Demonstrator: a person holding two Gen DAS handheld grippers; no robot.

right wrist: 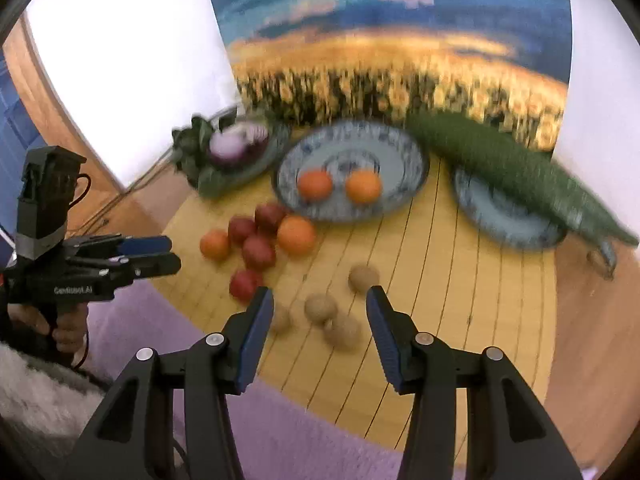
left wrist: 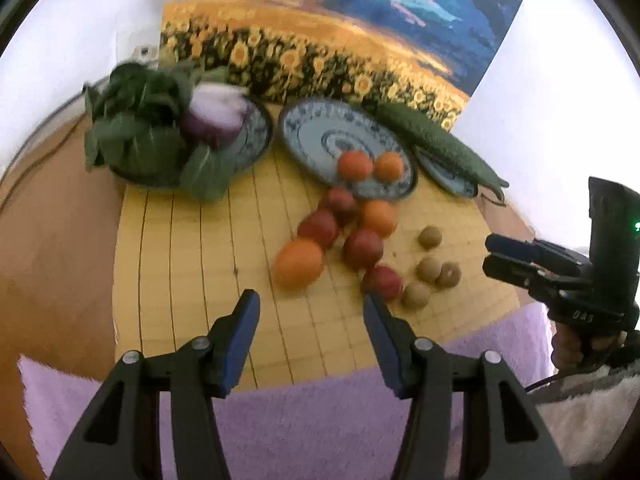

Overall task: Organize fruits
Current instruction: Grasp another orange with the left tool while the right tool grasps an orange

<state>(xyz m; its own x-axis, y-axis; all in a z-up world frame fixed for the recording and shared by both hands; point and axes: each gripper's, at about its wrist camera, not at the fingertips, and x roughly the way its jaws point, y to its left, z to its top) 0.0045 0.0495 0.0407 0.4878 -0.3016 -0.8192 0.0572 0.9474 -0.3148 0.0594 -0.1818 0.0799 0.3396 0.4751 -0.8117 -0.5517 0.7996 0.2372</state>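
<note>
A blue patterned plate (left wrist: 320, 128) (right wrist: 404, 160) holds two oranges (left wrist: 355, 165) (right wrist: 316, 185). On the yellow mat in front lie two more oranges (left wrist: 299, 262) (right wrist: 296, 234), several red fruits (left wrist: 363, 247) (right wrist: 258, 251) and several small brown fruits (left wrist: 429, 269) (right wrist: 320, 308). My left gripper (left wrist: 312, 312) is open and empty above the mat, just short of the big orange. My right gripper (right wrist: 320, 308) is open and empty over the brown fruits. Each gripper also shows from the side in the other view, the right (left wrist: 490, 254) and the left (right wrist: 172, 254), with the jaws edge-on.
A plate at the left (left wrist: 256, 136) carries leafy greens (left wrist: 136, 120) and a purple onion (left wrist: 218, 114). A cucumber (left wrist: 436, 140) (right wrist: 512, 168) lies across a small plate (right wrist: 500, 208) at the right. A sunflower picture (left wrist: 320, 52) stands behind. A purple towel (left wrist: 320, 420) covers the near edge.
</note>
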